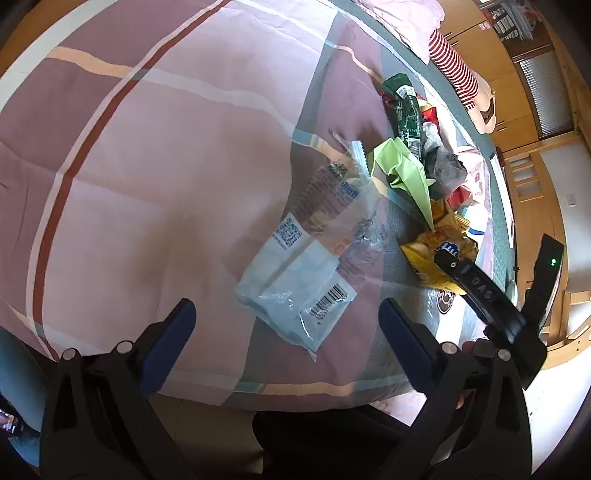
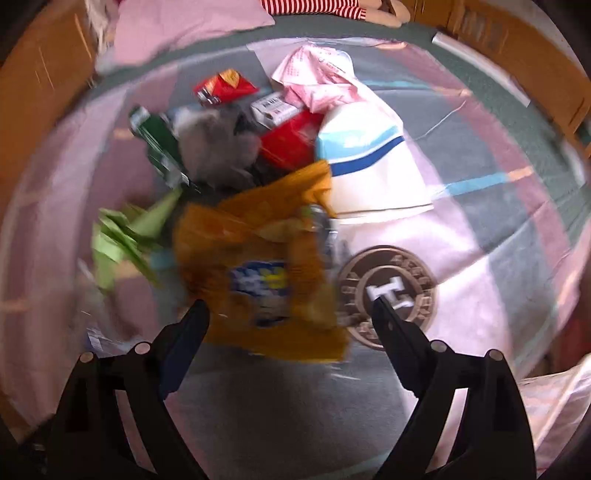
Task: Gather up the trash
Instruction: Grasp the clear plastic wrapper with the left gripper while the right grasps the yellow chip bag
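Observation:
Trash lies on a pink patchwork bedspread (image 1: 147,166). My left gripper (image 1: 286,314) is open just above a flat clear-and-blue plastic wrapper (image 1: 303,273). Beyond it lie green crumpled paper (image 1: 402,166), a dark green packet (image 1: 406,114) and a yellow chip bag (image 1: 439,258). The right gripper's body (image 1: 491,295) hangs over that bag. In the blurred right wrist view my right gripper (image 2: 290,306) is open over the yellow chip bag (image 2: 258,266). Around it lie green paper (image 2: 125,236), a green packet (image 2: 159,147), a red packet (image 2: 291,142) and a white-and-blue bag (image 2: 365,166).
A pink plastic bag (image 2: 317,74) and a small red-yellow packet (image 2: 225,86) lie at the far side. A round brown logo (image 2: 388,295) shows under my right finger. A pink pillow (image 2: 184,29) and a red-striped doll (image 1: 454,70) lie near the wooden bed frame (image 2: 517,62).

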Available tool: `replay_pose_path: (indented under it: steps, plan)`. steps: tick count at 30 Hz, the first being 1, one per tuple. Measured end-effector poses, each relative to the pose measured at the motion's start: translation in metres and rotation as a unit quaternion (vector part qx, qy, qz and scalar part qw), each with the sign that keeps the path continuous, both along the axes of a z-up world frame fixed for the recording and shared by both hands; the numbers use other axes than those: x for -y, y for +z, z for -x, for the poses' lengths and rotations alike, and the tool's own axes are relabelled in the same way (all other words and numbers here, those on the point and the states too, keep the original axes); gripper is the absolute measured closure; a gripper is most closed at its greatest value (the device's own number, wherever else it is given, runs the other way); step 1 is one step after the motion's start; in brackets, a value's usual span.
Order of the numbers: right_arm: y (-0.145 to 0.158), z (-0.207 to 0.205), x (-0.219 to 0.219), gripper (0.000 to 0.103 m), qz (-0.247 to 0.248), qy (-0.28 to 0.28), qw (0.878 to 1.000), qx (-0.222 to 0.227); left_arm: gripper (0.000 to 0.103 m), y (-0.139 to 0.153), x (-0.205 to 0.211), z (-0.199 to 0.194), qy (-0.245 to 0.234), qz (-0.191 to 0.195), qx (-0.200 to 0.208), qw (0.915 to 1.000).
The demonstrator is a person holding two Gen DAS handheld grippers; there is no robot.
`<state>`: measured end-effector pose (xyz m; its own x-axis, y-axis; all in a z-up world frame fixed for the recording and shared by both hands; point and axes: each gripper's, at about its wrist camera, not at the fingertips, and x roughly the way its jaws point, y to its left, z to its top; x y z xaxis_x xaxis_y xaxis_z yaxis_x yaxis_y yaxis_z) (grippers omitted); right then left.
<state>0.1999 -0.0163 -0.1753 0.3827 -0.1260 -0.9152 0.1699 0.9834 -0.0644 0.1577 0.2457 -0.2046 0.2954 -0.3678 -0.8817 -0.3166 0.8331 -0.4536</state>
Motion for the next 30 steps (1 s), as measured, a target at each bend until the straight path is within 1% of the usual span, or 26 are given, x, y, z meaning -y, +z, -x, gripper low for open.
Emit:
replay_pose_path:
  steps: [2,3,4,5,6,7,8,10,13,15,17,20,21,23,24,25,26,27,29,30]
  plan:
    - [0.001,0.001,-0.001,0.014,0.003,0.003,1.000,0.009,0.004,-0.002,-0.002,0.002,0.001,0.008,-0.005,1.0000]
    - [0.001,0.000,-0.001,0.014,-0.013,0.009,1.000,0.008,0.004,-0.002,-0.004,0.002,0.003,0.009,-0.006,0.9999]
    - [0.000,0.000,0.000,0.019,-0.032,0.014,0.999,0.008,0.004,-0.003,-0.005,0.003,0.005,0.010,-0.007,0.9999]
    - [-0.001,0.000,0.001,0.028,-0.056,0.017,0.998,0.009,0.004,-0.003,-0.007,0.003,0.007,0.009,-0.007,0.9999]
    - [-0.002,0.001,0.001,0.052,-0.066,0.018,0.998,0.005,0.004,-0.003,-0.008,0.003,0.009,0.008,-0.006,0.9999]
    - [-0.004,0.000,-0.001,0.066,-0.067,0.020,0.998,0.001,0.004,-0.002,-0.009,0.003,0.011,0.007,-0.004,0.9999]
    - [-0.005,0.001,-0.003,0.068,-0.071,0.025,0.997,-0.002,0.004,-0.002,-0.010,0.004,0.013,0.006,-0.001,0.9999]
    - [-0.001,0.003,-0.009,0.089,-0.082,0.038,0.996,0.007,0.004,0.000,-0.015,0.005,0.031,0.002,0.006,0.9995]
    - [0.006,0.006,-0.019,0.093,-0.081,0.055,0.995,0.025,0.004,0.001,-0.020,0.004,0.045,-0.001,0.013,0.9989]
    - [0.009,0.009,-0.023,0.093,-0.082,0.061,0.994,0.029,0.004,0.003,-0.016,0.002,0.039,-0.006,0.017,0.9991]
    - [0.008,0.010,-0.024,0.093,-0.081,0.061,0.994,0.027,0.004,0.004,-0.006,0.000,0.021,-0.021,0.023,0.9993]
    - [0.004,0.009,-0.019,0.093,-0.098,0.047,0.994,0.013,0.004,0.006,0.021,-0.003,-0.033,-0.061,0.033,0.9970]
    - [0.002,0.008,-0.016,0.090,-0.106,0.038,0.994,0.008,0.004,0.006,0.028,-0.004,-0.048,-0.070,0.035,0.9958]
    - [-0.001,0.007,-0.009,0.081,-0.125,0.019,0.992,0.000,0.004,0.003,0.042,-0.006,-0.081,-0.087,0.036,0.9923]
    - [-0.002,0.007,-0.008,0.073,-0.128,0.013,0.992,-0.001,0.004,-0.001,0.048,-0.007,-0.096,-0.093,0.035,0.9904]
    - [-0.003,0.008,-0.006,0.067,-0.127,0.006,0.992,-0.004,0.004,-0.005,0.053,-0.009,-0.104,-0.098,0.033,0.9892]
    - [-0.004,0.007,-0.004,0.065,-0.124,0.000,0.992,-0.007,0.004,-0.009,0.055,-0.010,-0.106,-0.105,0.031,0.9884]
    - [-0.004,0.007,-0.003,0.059,-0.125,-0.005,0.992,-0.009,0.005,-0.011,0.056,-0.011,-0.105,-0.108,0.032,0.9880]
    - [-0.005,0.007,0.000,0.053,-0.131,-0.011,0.991,-0.010,0.005,-0.013,0.059,-0.012,-0.105,-0.122,0.043,0.9860]
    - [-0.005,0.008,0.001,0.050,-0.132,-0.013,0.991,-0.011,0.009,-0.013,0.060,-0.012,-0.107,-0.129,0.047,0.9848]
